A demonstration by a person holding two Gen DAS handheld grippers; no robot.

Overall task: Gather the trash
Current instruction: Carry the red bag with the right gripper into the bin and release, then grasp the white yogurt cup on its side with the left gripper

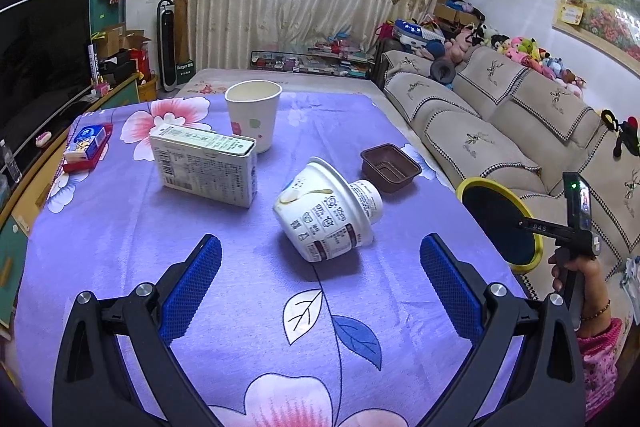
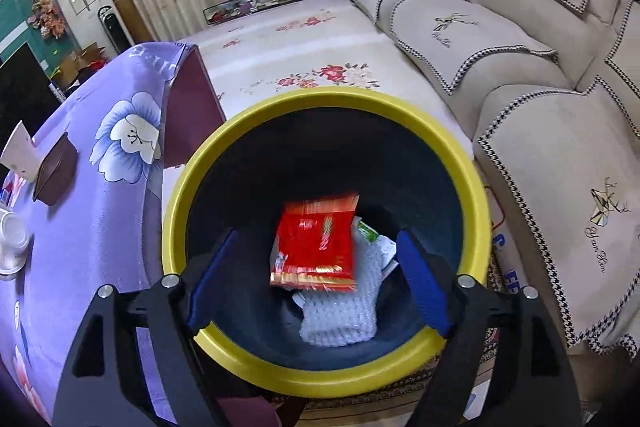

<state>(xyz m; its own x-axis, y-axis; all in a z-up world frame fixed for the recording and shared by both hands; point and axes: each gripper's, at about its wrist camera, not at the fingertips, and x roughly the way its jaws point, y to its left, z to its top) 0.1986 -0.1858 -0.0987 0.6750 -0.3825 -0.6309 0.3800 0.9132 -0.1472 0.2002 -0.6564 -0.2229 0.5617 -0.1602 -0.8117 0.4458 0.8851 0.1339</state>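
A white yogurt tub (image 1: 326,209) lies on its side on the purple floral tablecloth (image 1: 240,267), just ahead of my open, empty left gripper (image 1: 320,267). Behind it stand a white carton box (image 1: 206,167), a paper cup (image 1: 253,113) and a brown plastic tray (image 1: 390,167). My right gripper (image 2: 316,281) is open over the yellow-rimmed dark bin (image 2: 472,187). A red wrapper (image 2: 316,239), blurred, is in the air between its fingers above white trash (image 2: 344,311) in the bin. The bin (image 1: 500,223) and right gripper also show at the table's right edge.
A red-and-blue packet (image 1: 86,147) lies at the table's far left. A beige sofa (image 1: 500,131) runs along the right, a floral mat (image 2: 304,43) covers the floor beyond the bin, and a TV cabinet (image 1: 40,107) stands on the left.
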